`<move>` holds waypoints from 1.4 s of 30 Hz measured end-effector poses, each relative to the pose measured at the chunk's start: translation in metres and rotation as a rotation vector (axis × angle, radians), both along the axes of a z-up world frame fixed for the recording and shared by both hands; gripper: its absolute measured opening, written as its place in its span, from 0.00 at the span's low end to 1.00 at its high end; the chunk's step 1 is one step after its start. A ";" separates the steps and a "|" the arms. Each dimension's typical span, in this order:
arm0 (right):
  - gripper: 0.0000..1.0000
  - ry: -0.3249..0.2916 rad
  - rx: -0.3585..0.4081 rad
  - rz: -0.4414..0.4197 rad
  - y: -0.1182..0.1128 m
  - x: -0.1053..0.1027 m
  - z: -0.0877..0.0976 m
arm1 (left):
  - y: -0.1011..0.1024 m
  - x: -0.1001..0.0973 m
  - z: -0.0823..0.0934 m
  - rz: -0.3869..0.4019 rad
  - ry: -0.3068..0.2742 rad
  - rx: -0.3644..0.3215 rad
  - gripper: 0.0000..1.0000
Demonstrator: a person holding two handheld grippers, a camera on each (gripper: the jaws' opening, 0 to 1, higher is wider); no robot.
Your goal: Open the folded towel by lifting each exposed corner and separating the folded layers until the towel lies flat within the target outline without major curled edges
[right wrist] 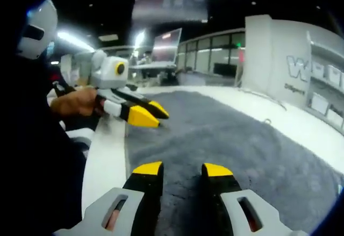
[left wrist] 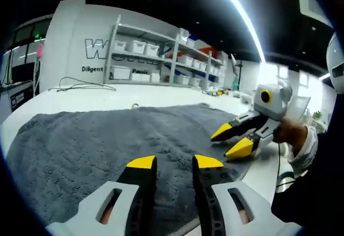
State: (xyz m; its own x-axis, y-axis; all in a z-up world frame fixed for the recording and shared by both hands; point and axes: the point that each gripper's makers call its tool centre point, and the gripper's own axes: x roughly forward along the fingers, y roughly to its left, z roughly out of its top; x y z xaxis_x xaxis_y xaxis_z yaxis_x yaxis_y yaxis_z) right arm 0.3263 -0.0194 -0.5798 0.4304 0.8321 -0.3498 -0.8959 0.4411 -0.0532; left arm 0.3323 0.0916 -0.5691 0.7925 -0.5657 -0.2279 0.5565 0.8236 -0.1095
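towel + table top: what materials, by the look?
Towel: grey, seemingly terry or microfibre cloth; a fuzzy, matte, nubby pile shows in the left gripper view. Table: white, smooth, faintly glossy top, likely laminate or painted board; the pictures leave it open.

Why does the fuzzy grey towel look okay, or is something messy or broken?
Nothing stands out. The fuzzy grey towel lies spread out on the white table, with no big curled edges in sight. Both yellow-tipped grippers, left and right, hover open above it.
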 end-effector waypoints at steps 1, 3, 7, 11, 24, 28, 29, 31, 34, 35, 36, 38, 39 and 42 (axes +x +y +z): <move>0.28 -0.006 -0.001 -0.010 -0.003 0.001 0.001 | 0.002 -0.001 0.000 0.002 0.001 -0.001 0.27; 0.30 -0.016 -0.001 -0.032 -0.008 0.003 0.004 | 0.009 -0.002 0.002 0.016 0.000 0.003 0.28; 0.30 -0.015 0.062 -0.090 -0.021 0.010 0.015 | 0.023 -0.004 0.007 0.050 -0.011 0.003 0.29; 0.38 -0.030 0.077 -0.130 -0.033 0.011 0.022 | 0.036 -0.006 0.012 0.083 -0.018 -0.013 0.32; 0.68 -0.065 0.107 -0.249 -0.076 0.005 0.031 | 0.073 -0.019 0.020 0.163 -0.040 0.000 0.41; 0.70 -0.066 0.113 -0.273 -0.087 0.002 0.034 | 0.084 -0.019 0.024 0.182 -0.048 0.012 0.45; 0.70 -0.067 0.109 -0.278 -0.090 0.001 0.035 | 0.087 -0.019 0.026 0.189 -0.052 0.010 0.47; 0.72 -0.072 0.112 -0.291 -0.095 -0.001 0.038 | 0.091 -0.020 0.030 0.191 -0.055 0.011 0.48; 0.76 -0.071 0.137 -0.308 -0.104 -0.004 0.046 | 0.096 -0.023 0.038 0.198 -0.070 0.019 0.53; 0.78 -0.071 0.137 -0.318 -0.107 -0.005 0.047 | 0.098 -0.023 0.041 0.198 -0.079 0.018 0.55; 0.79 -0.078 0.130 -0.326 -0.110 -0.005 0.048 | 0.099 -0.024 0.045 0.196 -0.087 0.017 0.56; 0.84 -0.087 0.104 -0.348 -0.118 -0.004 0.049 | 0.102 -0.025 0.051 0.199 -0.101 0.022 0.61; 0.85 -0.095 0.100 -0.357 -0.121 -0.003 0.051 | 0.103 -0.025 0.053 0.197 -0.109 0.033 0.64; 0.89 -0.094 0.127 -0.366 -0.127 -0.004 0.060 | 0.105 -0.026 0.057 0.200 -0.106 0.052 0.70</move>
State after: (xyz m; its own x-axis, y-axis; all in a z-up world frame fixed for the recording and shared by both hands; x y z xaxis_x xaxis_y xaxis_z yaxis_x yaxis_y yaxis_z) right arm 0.3219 -0.1460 -0.5203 0.7318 0.6518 -0.1989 -0.6721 0.7387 -0.0519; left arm 0.3064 0.1966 -0.5122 0.9086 -0.3850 -0.1621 0.3881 0.9215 -0.0138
